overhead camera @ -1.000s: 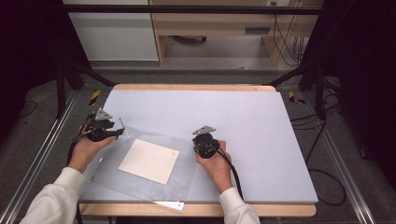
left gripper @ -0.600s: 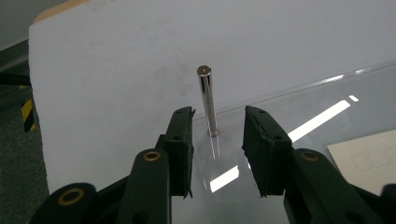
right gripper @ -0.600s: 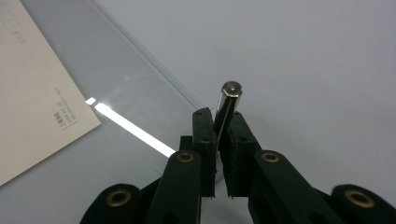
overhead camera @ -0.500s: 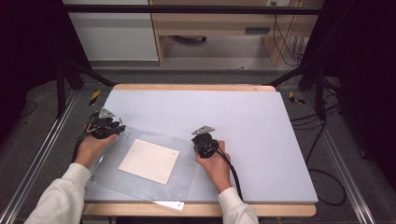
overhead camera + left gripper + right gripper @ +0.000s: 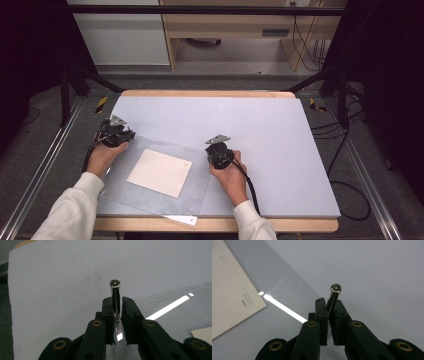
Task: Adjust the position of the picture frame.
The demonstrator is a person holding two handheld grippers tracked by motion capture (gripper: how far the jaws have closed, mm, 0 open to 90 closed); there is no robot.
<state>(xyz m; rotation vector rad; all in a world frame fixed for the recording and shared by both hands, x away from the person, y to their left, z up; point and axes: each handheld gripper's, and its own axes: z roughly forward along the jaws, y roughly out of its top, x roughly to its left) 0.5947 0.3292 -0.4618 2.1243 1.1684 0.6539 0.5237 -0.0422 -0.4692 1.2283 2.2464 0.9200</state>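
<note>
A clear plastic sheet (image 5: 197,172) lies on the front left of the pale grey mat (image 5: 260,120), with a cream sheet of paper (image 5: 160,172) at its middle. My left gripper (image 5: 116,134) rests at the sheet's far left corner, shut on a short shiny metal cylinder (image 5: 115,290) that stands up between the jaws of the left gripper (image 5: 117,301). My right gripper (image 5: 219,152) sits at the sheet's far right corner. The right gripper (image 5: 329,302) is shut on a similar metal cylinder (image 5: 335,291), with the paper (image 5: 229,290) off to its left.
A white slip (image 5: 182,218) pokes out under the sheet's near edge, over the table's wooden front edge (image 5: 280,225). Black frame legs and cables stand around the table. The mat stretches bare to the right and back.
My left gripper has shifted slightly to the right along the sheet's far corner. The right gripper and the sheet have stayed where they were.
</note>
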